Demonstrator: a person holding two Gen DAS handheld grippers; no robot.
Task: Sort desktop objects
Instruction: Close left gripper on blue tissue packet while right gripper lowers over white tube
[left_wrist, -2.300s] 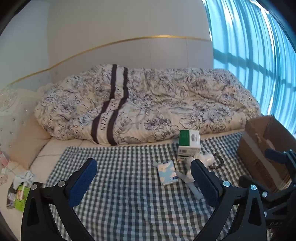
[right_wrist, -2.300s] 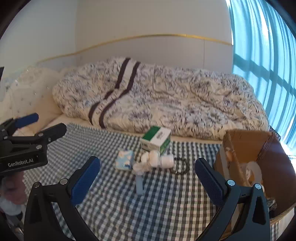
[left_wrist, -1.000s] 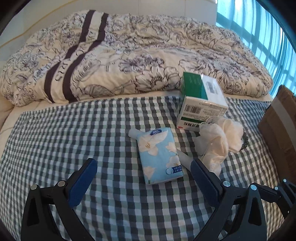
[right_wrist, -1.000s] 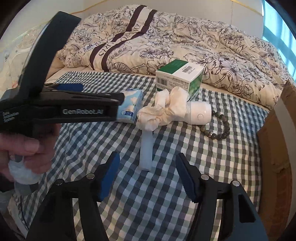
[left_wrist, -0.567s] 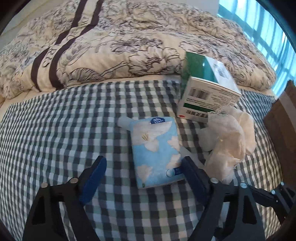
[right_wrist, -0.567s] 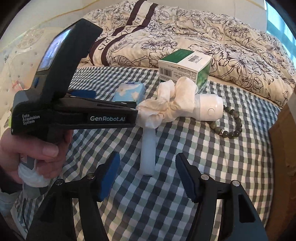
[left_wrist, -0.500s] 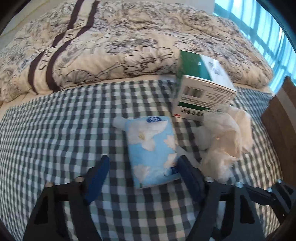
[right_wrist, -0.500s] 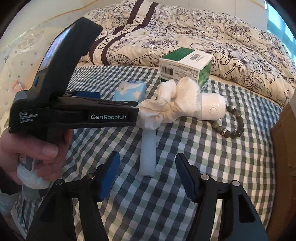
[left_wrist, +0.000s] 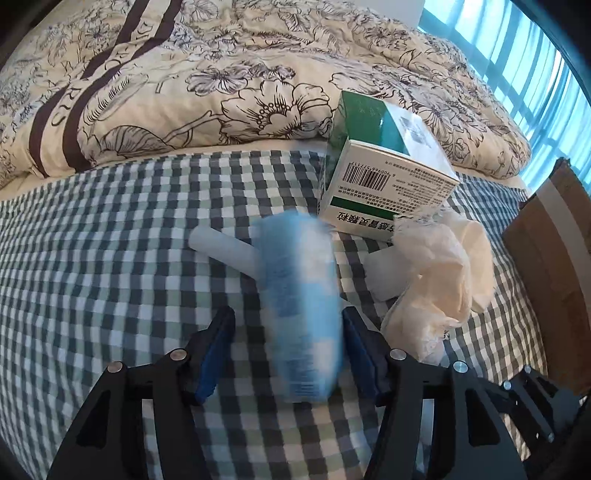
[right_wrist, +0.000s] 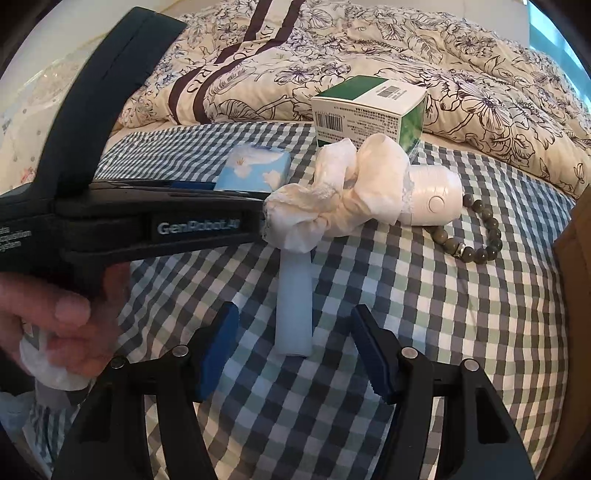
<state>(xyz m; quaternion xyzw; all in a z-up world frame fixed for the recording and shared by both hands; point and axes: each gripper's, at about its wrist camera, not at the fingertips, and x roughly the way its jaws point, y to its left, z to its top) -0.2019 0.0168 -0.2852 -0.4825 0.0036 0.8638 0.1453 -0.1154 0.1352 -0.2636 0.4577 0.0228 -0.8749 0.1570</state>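
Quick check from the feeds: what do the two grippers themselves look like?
Both are matte black plastic frames with silver screws at the finger joints and blue pads on the inner faces. The left gripper shows white "GenRobot.AI" lettering on its side in the right wrist view. The right gripper matches it. No cables or sleeves are visible.

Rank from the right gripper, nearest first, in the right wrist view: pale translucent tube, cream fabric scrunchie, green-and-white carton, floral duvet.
1. Pale translucent tube: lying on the checked cloth, its near end just ahead of the open right gripper.
2. Cream fabric scrunchie: over the tube's far end.
3. Green-and-white carton: behind the scrunchie.
4. Floral duvet: heaped along the back.
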